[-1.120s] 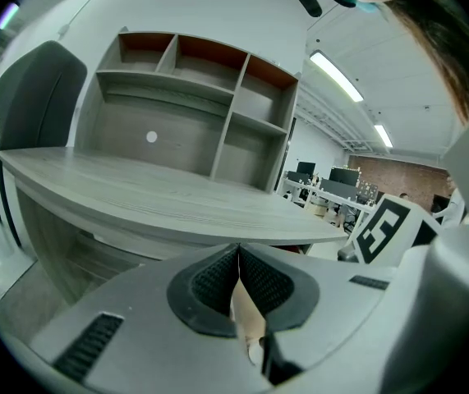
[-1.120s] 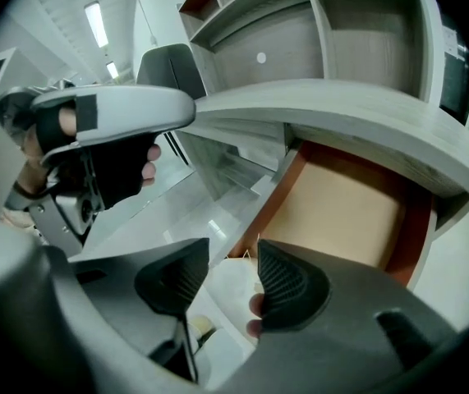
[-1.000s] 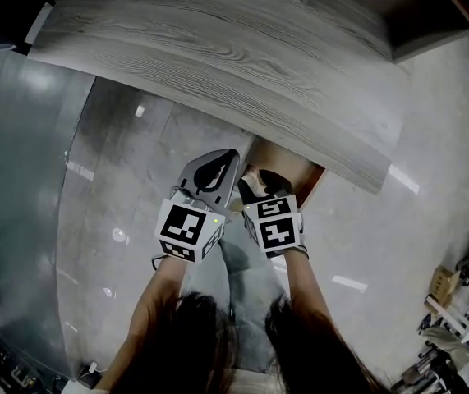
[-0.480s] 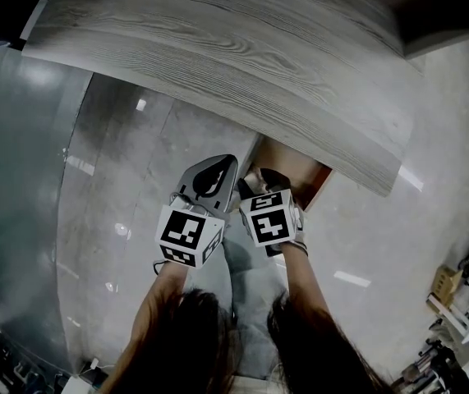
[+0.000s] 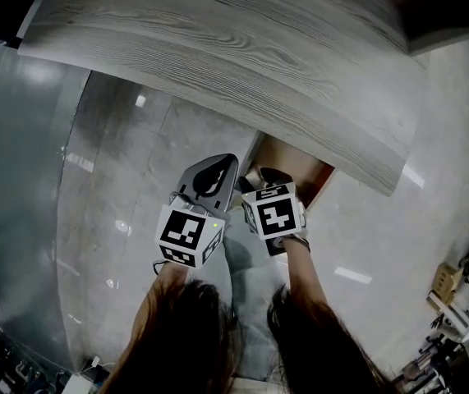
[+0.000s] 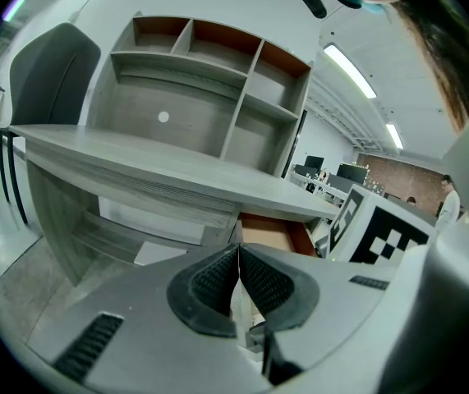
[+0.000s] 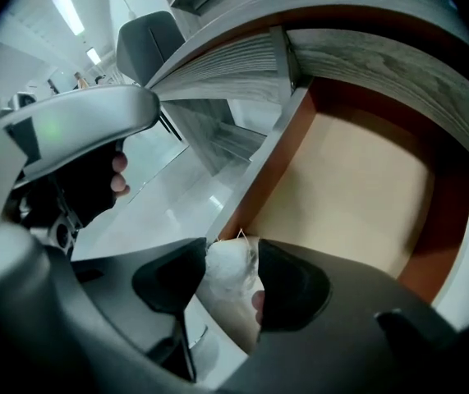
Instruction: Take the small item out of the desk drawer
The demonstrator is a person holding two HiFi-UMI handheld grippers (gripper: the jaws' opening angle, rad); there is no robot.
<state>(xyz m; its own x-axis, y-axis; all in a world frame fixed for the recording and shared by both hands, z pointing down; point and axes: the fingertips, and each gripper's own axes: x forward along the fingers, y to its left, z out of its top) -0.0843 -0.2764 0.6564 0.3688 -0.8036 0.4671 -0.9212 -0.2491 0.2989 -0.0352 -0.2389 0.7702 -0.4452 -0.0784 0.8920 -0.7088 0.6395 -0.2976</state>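
A person crouches at a grey wood-grain table with its drawer pulled open, a hand-held gripper in each hand, reaching in for a small white wad. The right hand-held gripper points steeply down over the drawer's near corner. Its jaws are spread wide and have just been opening, with the wad sitting in the gap between them, close against the drawer's reddish side wall. The pads appear to lie alongside the wad rather than squeeze it, and whether it rests on the drawer bottom cannot be told. The left hand-held gripper hangs just beside it over the pale floor, its ribbed pads pressed together on nothing. The wad looks like crumpled tissue or thin paper, though the material cannot be told for certain. By its look it should be very light and soft, likely to flatten under pressure rather than slip. The best hold is probably across its thick middle with a gentle squeeze, since the wispy points at its top look too flimsy to carry it. It should then come straight up, clear of the side wall where it could snag.
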